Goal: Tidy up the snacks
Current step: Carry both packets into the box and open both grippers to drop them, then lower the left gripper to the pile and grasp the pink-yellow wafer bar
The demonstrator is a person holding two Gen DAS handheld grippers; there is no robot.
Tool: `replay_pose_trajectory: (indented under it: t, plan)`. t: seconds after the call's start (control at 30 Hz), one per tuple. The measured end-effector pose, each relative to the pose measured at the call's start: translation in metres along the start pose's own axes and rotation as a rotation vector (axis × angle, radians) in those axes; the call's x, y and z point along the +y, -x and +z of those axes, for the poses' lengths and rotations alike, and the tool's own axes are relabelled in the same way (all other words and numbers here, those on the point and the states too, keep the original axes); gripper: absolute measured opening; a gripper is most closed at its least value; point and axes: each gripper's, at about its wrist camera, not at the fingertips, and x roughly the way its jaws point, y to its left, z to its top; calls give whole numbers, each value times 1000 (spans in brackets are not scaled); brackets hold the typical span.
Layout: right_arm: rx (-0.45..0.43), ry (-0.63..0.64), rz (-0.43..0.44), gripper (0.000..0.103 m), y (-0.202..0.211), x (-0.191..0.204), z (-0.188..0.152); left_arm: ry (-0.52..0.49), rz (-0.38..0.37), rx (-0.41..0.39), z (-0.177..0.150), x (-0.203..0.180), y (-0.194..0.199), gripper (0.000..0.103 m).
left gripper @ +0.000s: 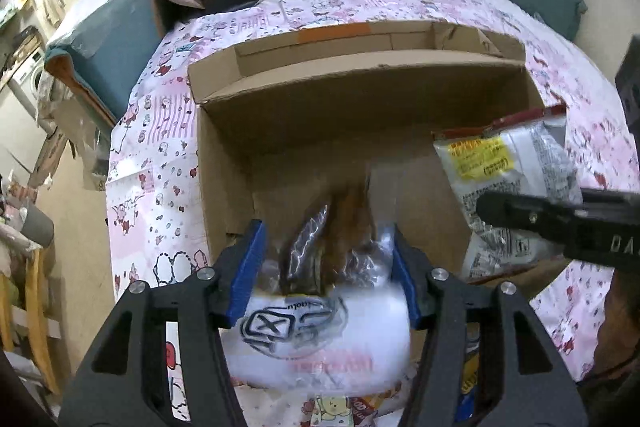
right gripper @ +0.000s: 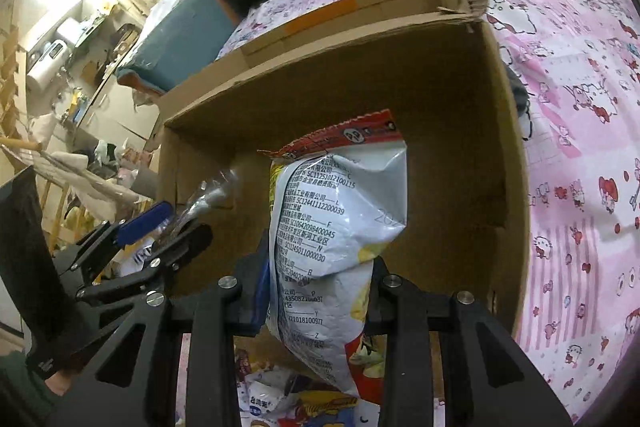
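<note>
A: What is the left gripper [left gripper: 326, 259] doing?
B: It is clenching a clear-and-white snack bag [left gripper: 320, 311] at the near left of the cardboard box [left gripper: 360, 95] lying on the bed [left gripper: 160, 131].
A: And the right gripper [right gripper: 316, 291]?
B: It is gripping a silver chip bag [right gripper: 340, 227], holding it upright inside the box, to the right.

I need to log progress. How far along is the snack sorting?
Nothing can be seen lying in the cardboard box yet. In hand: the left gripper holds a clear snack bag, the right gripper a silver chip bag, both at the box opening. Left: more packets outside it.
</note>
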Motion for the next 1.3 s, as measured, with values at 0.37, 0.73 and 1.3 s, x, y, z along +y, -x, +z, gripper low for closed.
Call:
replay_pose_trajectory:
  t: [0.37, 0.73, 1.3]
  plan:
    - [-95, 27, -42, 84, 18, 2, 5, 0, -33, -15, 1, -3, 8, 95]
    - [-226, 101, -65, 87, 54, 18, 8, 37, -53, -40, 3, 3, 21, 95]
    - [-210, 58, -92, 87, 93, 19, -33, 82, -44, -101, -16, 19, 71, 95]
